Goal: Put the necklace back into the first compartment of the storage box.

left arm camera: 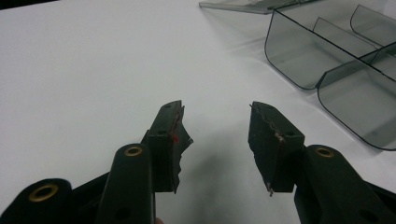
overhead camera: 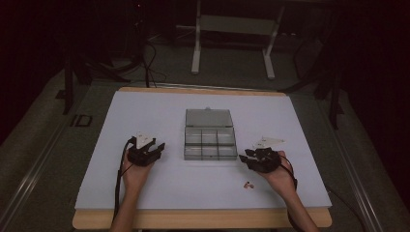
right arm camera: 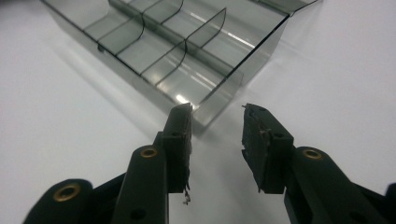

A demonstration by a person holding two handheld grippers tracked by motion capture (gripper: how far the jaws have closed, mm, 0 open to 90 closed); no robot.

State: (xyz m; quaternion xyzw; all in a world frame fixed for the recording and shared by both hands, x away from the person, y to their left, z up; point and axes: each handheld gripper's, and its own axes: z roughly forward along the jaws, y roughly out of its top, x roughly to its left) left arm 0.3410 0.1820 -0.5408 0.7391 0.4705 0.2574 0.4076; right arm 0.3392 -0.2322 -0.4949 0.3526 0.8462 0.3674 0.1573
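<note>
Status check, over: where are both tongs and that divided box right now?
Left tongs open, empty. Right tongs open, empty, beside the box. Box lid open, compartments look empty. Small piece lies near right hand; nothing blocking.

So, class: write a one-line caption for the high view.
Two hand-held grippers, left gripper and right gripper, flank an open compartment box.

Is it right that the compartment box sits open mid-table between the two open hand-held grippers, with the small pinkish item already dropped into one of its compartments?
Not quite. The small pinkish item lies on the table, near the right hand-held gripper, not in a compartment; the high view shows it. The rest holds: the compartment box sits open between it and the left hand-held gripper, both open.
</note>
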